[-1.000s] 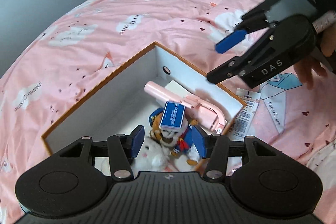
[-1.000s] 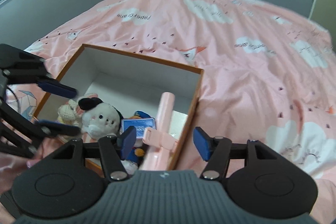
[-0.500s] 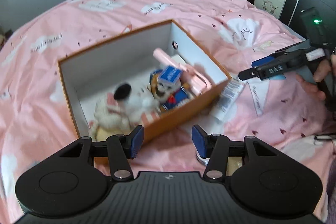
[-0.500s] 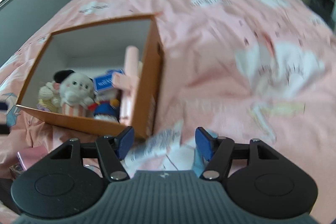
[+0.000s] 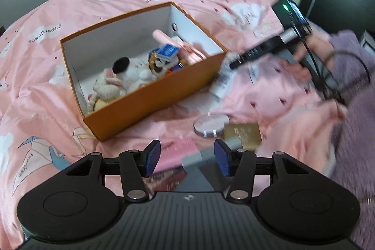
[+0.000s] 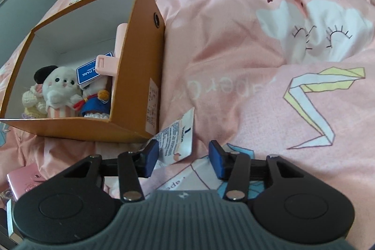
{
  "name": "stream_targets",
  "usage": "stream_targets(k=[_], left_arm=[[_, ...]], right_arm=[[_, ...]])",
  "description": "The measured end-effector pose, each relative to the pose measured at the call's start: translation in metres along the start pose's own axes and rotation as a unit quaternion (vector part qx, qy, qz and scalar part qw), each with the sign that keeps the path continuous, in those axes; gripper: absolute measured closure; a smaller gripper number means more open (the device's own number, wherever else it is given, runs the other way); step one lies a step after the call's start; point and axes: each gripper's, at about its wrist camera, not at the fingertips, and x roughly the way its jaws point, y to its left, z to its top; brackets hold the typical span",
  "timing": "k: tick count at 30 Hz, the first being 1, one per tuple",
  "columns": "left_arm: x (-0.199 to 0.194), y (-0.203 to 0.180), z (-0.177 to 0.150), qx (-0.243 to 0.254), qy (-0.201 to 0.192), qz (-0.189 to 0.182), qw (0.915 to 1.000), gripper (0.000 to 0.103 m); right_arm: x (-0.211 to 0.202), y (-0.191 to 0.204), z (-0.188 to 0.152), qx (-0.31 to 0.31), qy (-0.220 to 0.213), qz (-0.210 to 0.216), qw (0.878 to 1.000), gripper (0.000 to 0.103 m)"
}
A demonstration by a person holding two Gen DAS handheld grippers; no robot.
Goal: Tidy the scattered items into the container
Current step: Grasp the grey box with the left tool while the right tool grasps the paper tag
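An orange box (image 5: 150, 95) (image 6: 138, 57) sits on the pink bed. It holds a white plush (image 6: 61, 83), a blue-dressed plush (image 6: 96, 102), a blue card pack (image 6: 90, 70) and a pink device (image 5: 178, 48). My left gripper (image 5: 185, 159) is open and empty, low in front of the box, above a pink book (image 5: 175, 151). A round clear compact (image 5: 211, 124) and a gold box (image 5: 242, 134) lie just beyond it. My right gripper (image 6: 181, 158) is open, right at a white tube (image 6: 177, 137) lying by the box's corner.
The right gripper and the hand holding it show in the left wrist view (image 5: 264, 50) beside the box. A pink case (image 6: 21, 179) lies at the lower left of the right wrist view. Shelves and a wardrobe stand beyond the bed's far edge.
Both grippers pulled back from over the box and dropped lower. The left now hovers over loose items in front of the box; the right has come down to the white tube.
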Motion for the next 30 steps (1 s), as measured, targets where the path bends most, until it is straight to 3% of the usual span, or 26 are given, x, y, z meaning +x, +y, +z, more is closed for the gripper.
stream_targets(k=[7,9,19,30], left_arm=[[-0.002,-0.016,-0.017,0.061,0.039,-0.014,0.9973,0.044],[0.001,-0.013,-0.018,0.064,0.043,-0.023,0.9967,0.044],[0.035,0.01,-0.006,0.075,0.076,-0.105,0.9887,0.039],[0.029,-0.003,0.003,0.14,0.121,-0.098,0.9779,0.051]], right_arm=[[-0.005,0.009,-0.003,-0.008,-0.01,0.039,0.999,0.078],[-0.008,0.012,-0.002,-0.009,-0.012,0.054,0.998,0.08],[-0.011,0.021,-0.004,-0.015,-0.006,0.081,0.997,0.081],[-0.006,0.029,-0.007,-0.035,0.004,0.068,0.997,0.077]])
